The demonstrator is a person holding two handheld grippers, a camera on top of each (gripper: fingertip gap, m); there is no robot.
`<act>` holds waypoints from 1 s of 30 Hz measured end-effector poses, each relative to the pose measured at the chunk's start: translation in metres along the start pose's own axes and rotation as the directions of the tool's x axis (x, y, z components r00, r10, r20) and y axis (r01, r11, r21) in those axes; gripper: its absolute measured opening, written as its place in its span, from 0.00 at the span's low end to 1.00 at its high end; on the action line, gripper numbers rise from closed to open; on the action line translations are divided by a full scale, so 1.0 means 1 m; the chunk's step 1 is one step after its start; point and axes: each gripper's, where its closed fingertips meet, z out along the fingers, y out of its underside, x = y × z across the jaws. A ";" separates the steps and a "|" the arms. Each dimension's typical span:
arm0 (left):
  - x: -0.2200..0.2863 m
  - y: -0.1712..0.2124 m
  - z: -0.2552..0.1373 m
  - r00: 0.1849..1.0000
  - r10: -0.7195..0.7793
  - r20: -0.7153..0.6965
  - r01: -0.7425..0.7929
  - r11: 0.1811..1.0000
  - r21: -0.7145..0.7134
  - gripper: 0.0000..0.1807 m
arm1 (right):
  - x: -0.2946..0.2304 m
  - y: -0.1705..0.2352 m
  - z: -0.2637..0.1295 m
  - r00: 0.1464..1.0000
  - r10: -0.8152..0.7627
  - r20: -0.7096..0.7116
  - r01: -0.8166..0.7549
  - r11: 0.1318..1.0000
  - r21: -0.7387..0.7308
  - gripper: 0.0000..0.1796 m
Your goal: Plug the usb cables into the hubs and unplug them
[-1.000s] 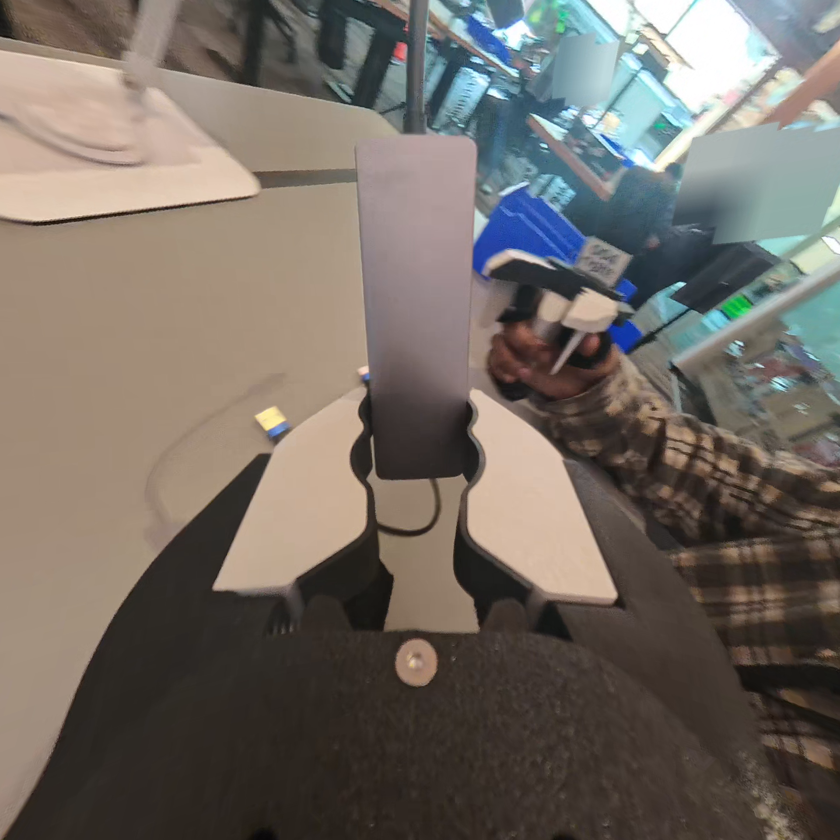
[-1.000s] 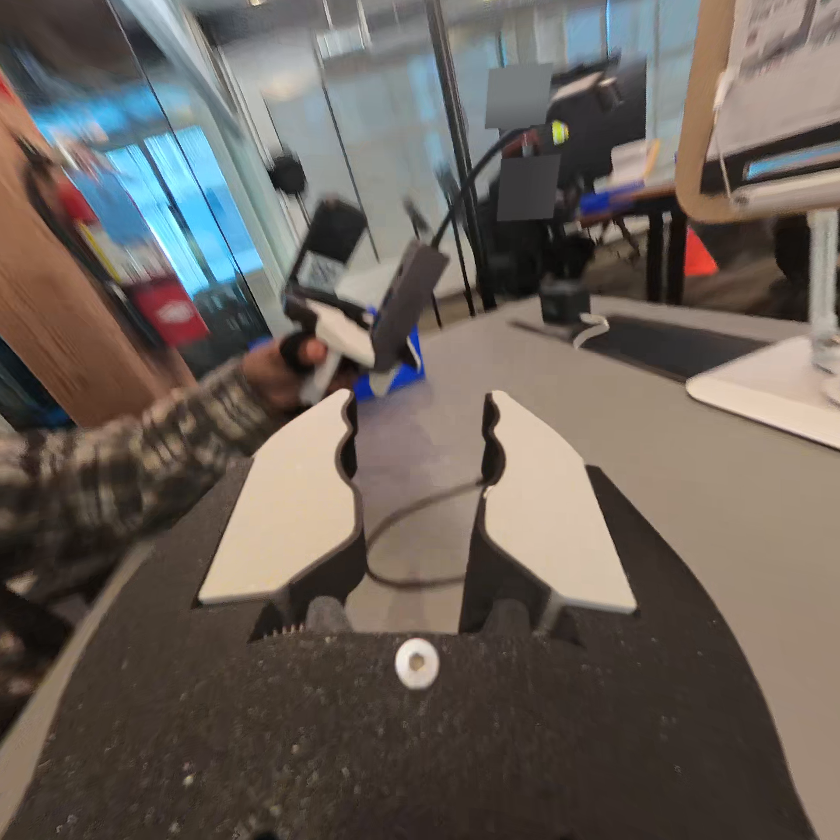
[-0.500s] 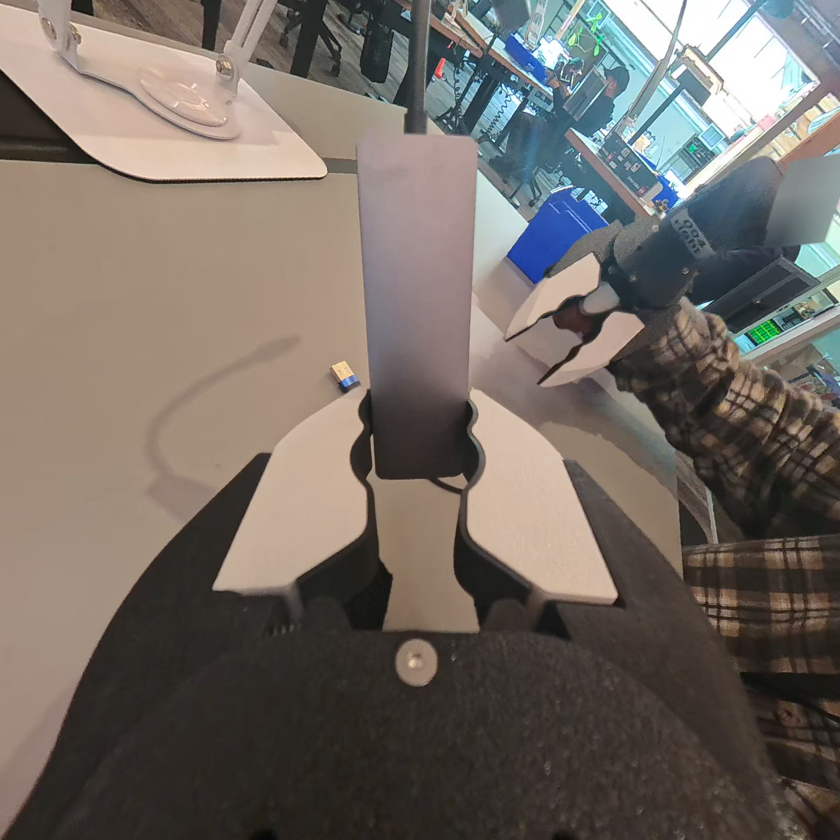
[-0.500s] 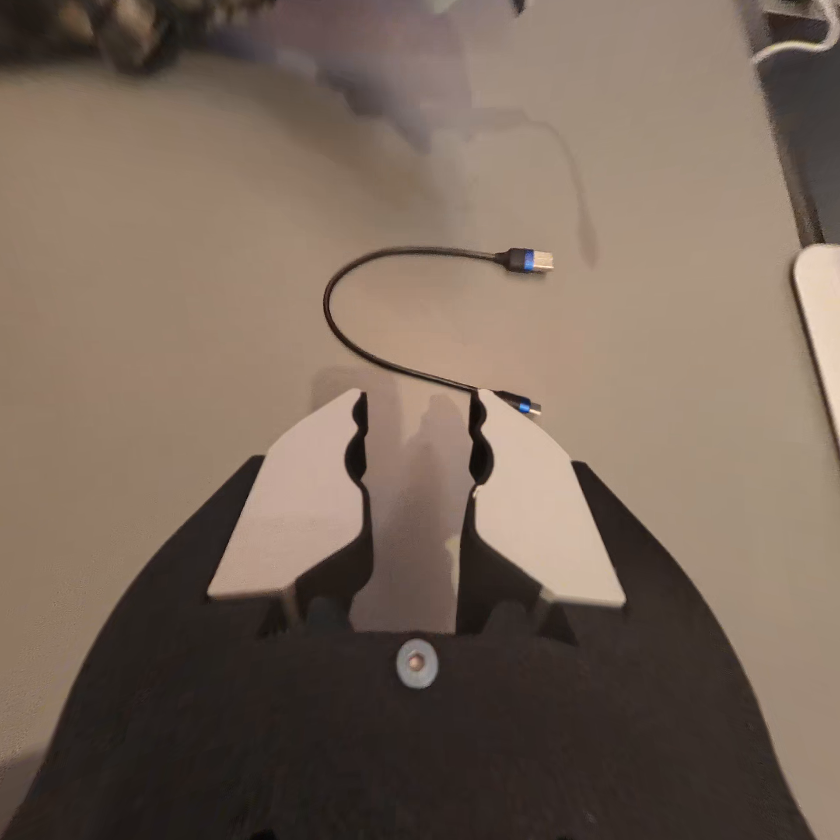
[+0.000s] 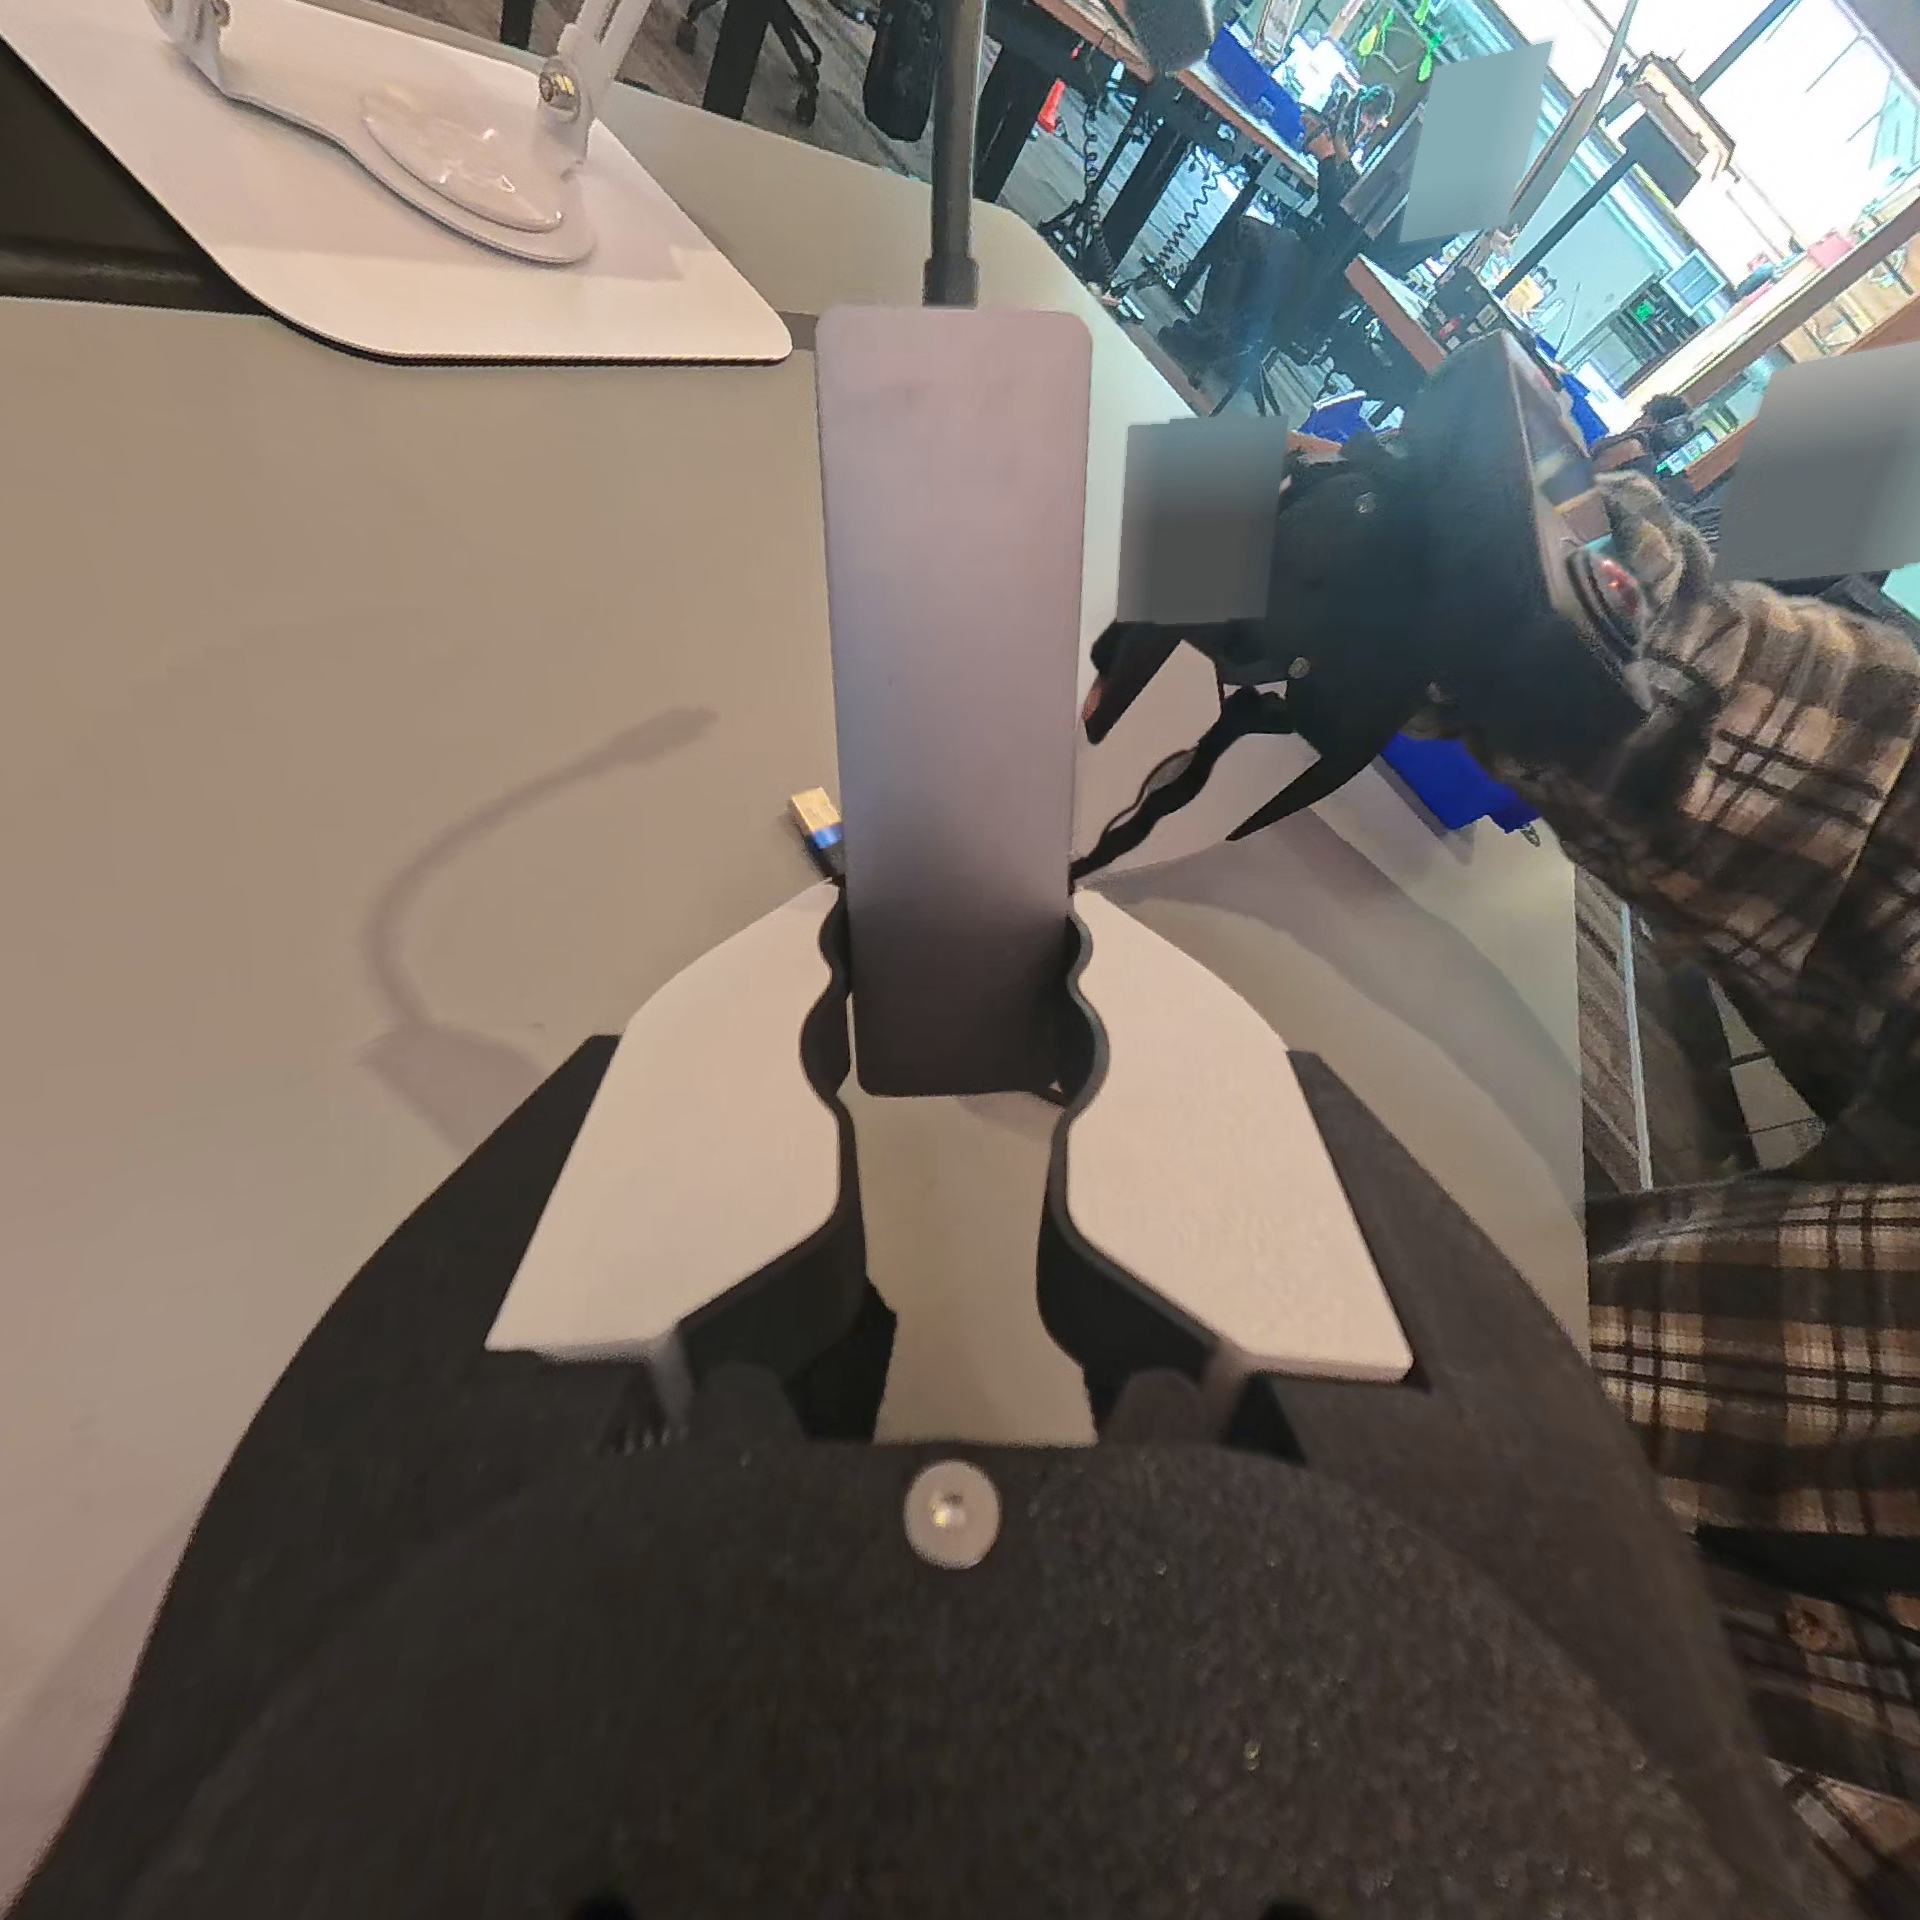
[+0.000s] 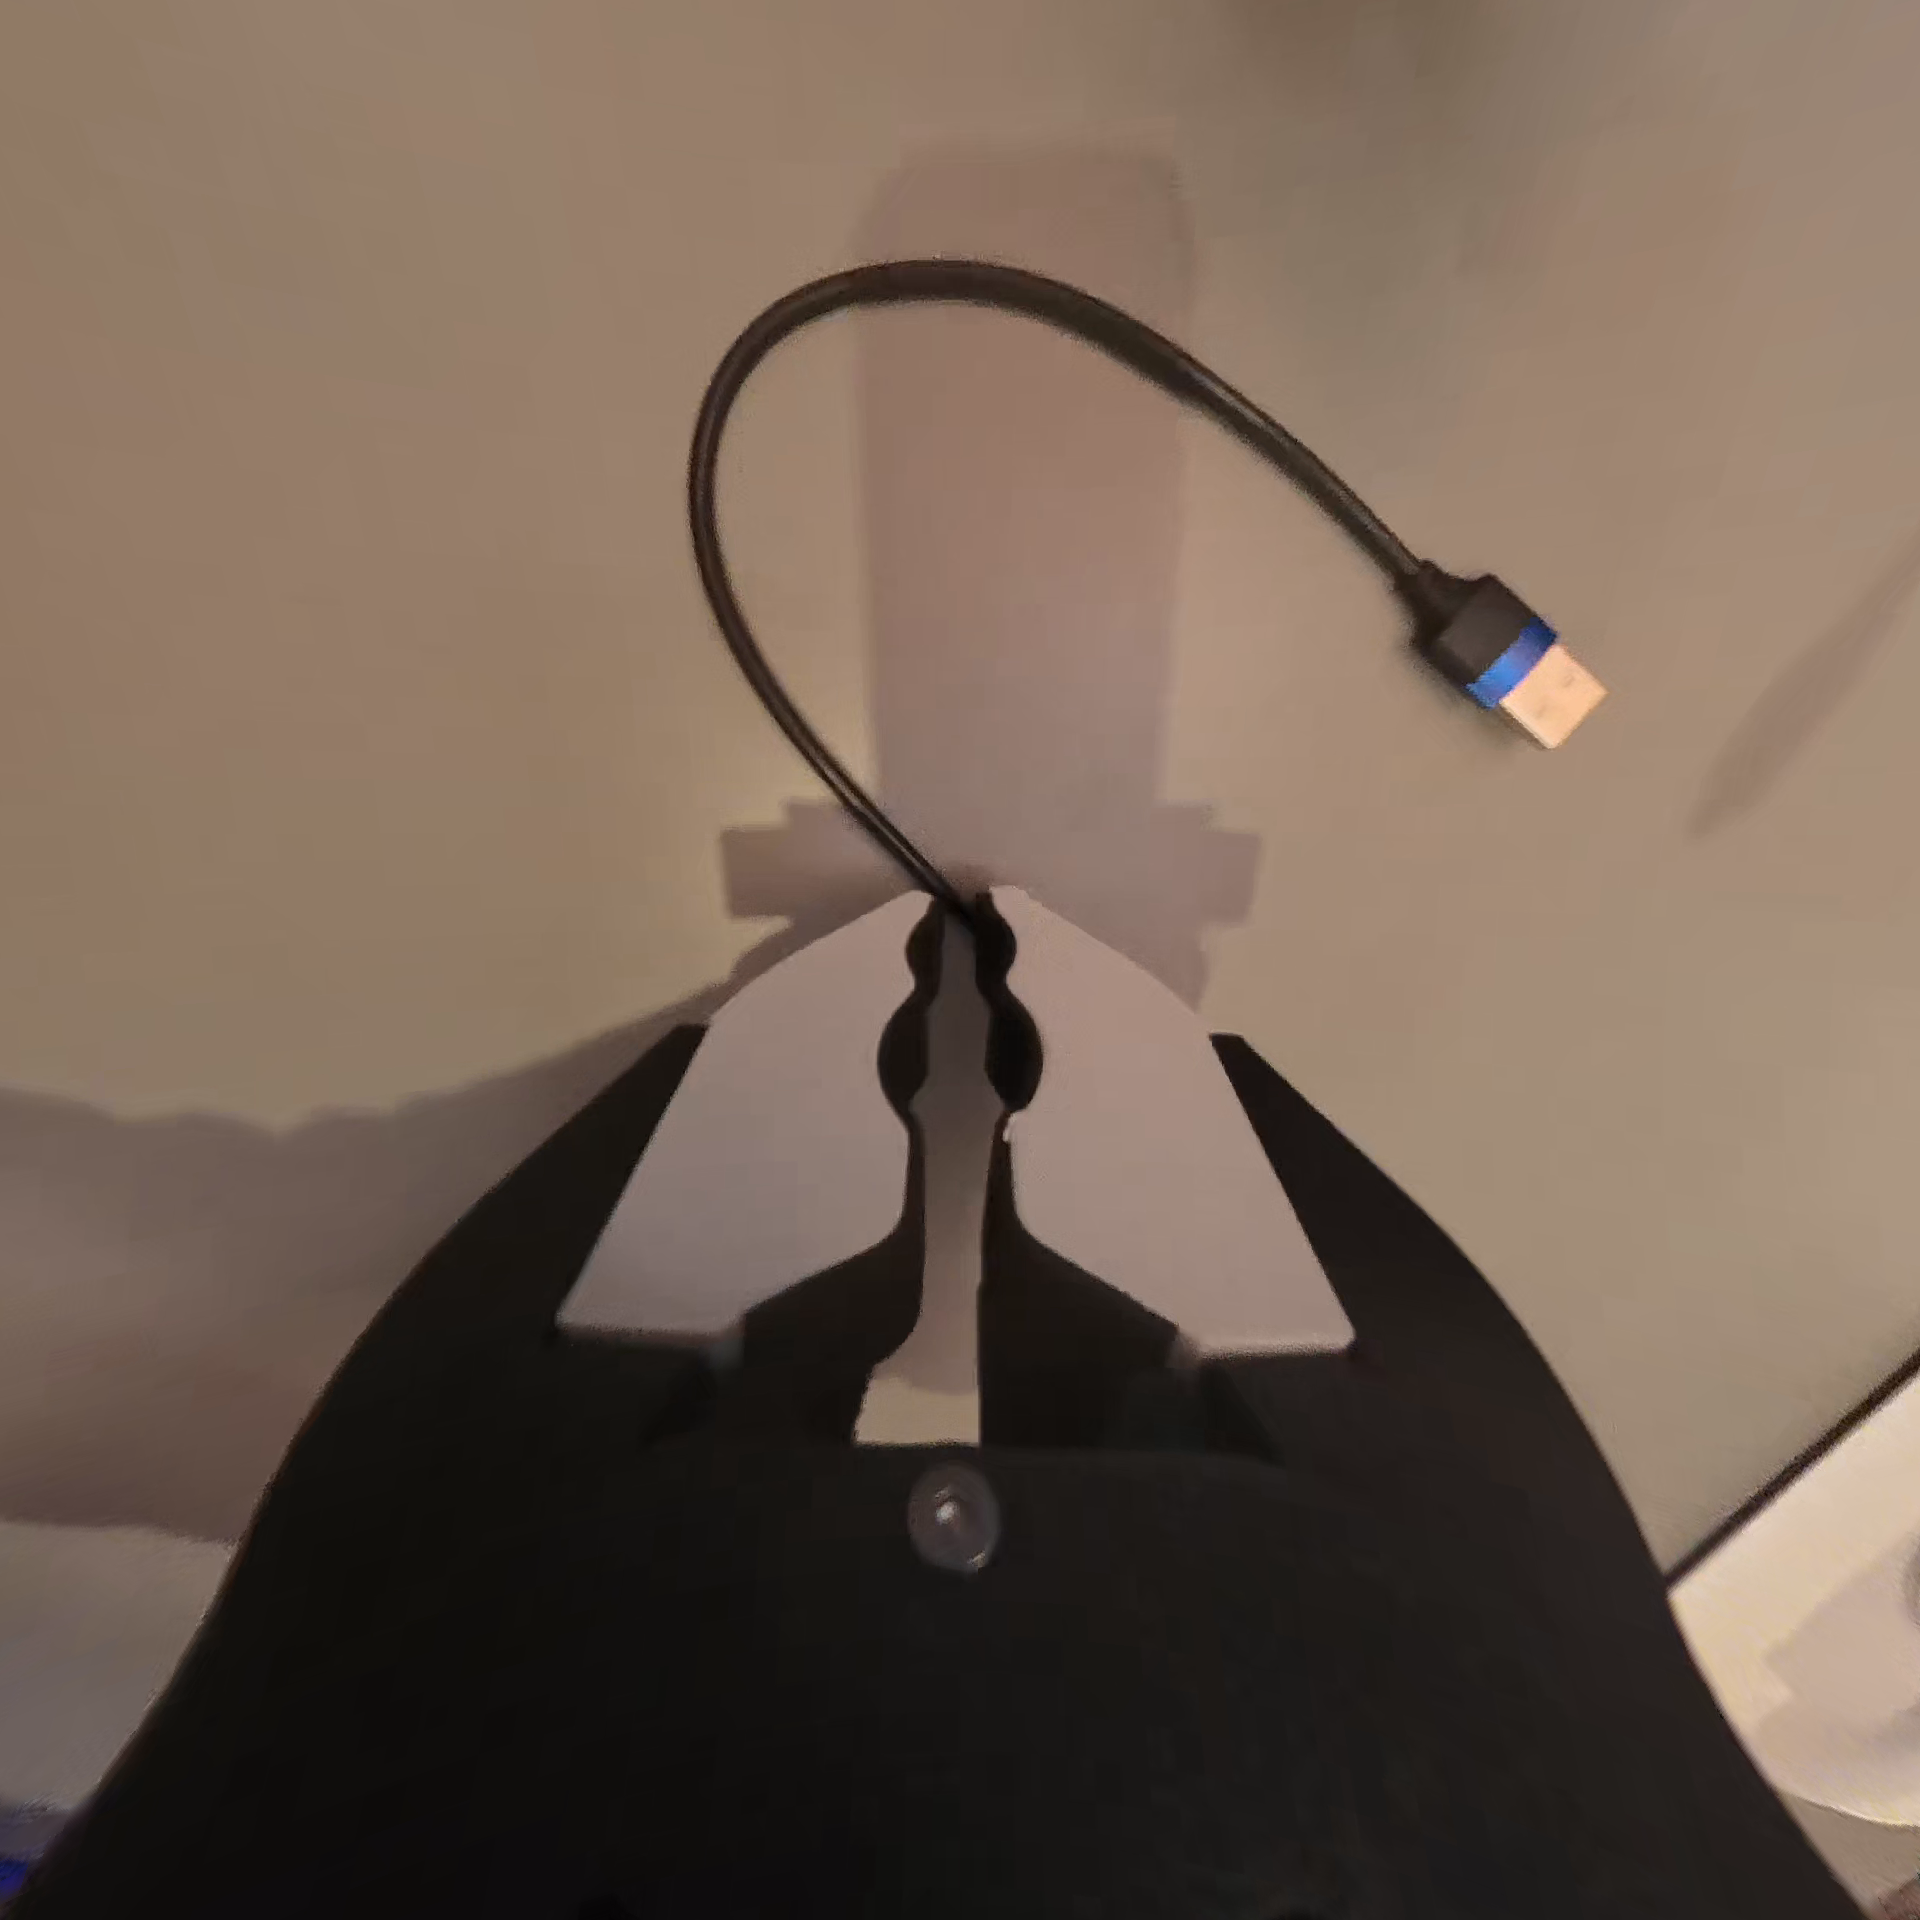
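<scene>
Matte grey table (image 6: 312, 520), rubbery black cable (image 6: 727, 582)

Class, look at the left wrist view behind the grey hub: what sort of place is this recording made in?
Probably an open workshop or lab office: rows of workbenches crowded with equipment, large windows behind, and a white monitor stand base on the grey table.

Left gripper (image 5: 956, 940) and right gripper (image 6: 961, 914) — pale grey fingers with scalloped inner edges, black grainy body, one silver screw (image 5: 952, 1510) low at centre. Plaid sleeve (image 5: 1756, 790) — brown, cream, black, at frame right.
</scene>
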 end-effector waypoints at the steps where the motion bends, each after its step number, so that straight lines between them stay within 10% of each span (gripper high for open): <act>1: 0.000 0.000 0.000 1.000 0.002 0.003 -0.002 1.000 -0.003 0.20 | 0.000 0.001 0.000 1.000 0.019 -0.001 -0.019 1.000 -0.017 0.01; 7: 0.002 -0.001 -0.001 1.000 0.019 0.023 -0.019 1.000 -0.009 0.20 | -0.002 0.008 -0.024 0.931 0.332 -0.153 -0.330 0.943 0.040 0.00; 17: 0.010 -0.002 0.001 0.998 0.059 0.039 -0.058 0.998 -0.009 0.20 | -0.068 0.041 -0.088 0.606 0.791 -0.078 -0.730 0.593 0.341 0.00; 30: -0.001 -0.003 -0.004 0.997 0.052 0.065 -0.052 0.999 0.009 0.20 | 0.004 0.035 -0.035 0.937 0.324 -0.131 -0.318 0.946 0.065 0.12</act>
